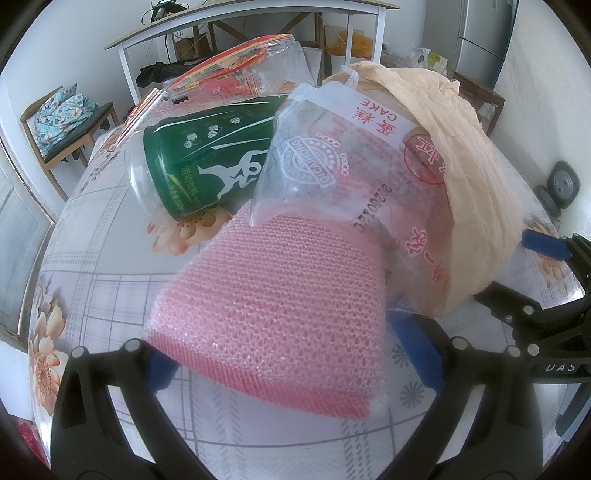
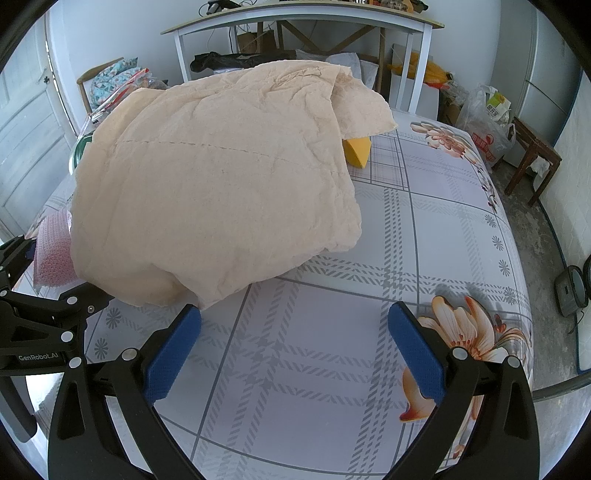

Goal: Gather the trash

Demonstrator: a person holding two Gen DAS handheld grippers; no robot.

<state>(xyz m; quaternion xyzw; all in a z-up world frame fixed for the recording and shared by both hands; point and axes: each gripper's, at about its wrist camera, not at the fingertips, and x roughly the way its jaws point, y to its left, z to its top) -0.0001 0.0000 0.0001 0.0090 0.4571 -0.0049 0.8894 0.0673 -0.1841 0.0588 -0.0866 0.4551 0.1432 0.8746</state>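
Note:
A pile of trash lies on the floral tablecloth (image 1: 99, 295). A pink bubble-wrap pouch (image 1: 273, 306) lies nearest, between the fingers of my open left gripper (image 1: 295, 365). Behind it are a clear cake wrapper with red print (image 1: 347, 158), a green-labelled bottle on its side (image 1: 207, 162) and a red-edged plastic bag (image 1: 229, 74). A crumpled beige paper sheet (image 2: 218, 184) drapes over the pile; it also shows in the left wrist view (image 1: 465, 177). A yellow object (image 2: 356, 151) pokes out beneath it. My right gripper (image 2: 295, 347) is open and empty, just in front of the paper.
A white-framed desk (image 2: 295, 18) stands behind the table. A chair with a floral cushion (image 1: 62, 118) is at the left. A wooden stool (image 2: 532, 155) and plastic bags (image 2: 484, 125) stand on the floor at the right. The tablecloth (image 2: 424, 229) stretches right of the pile.

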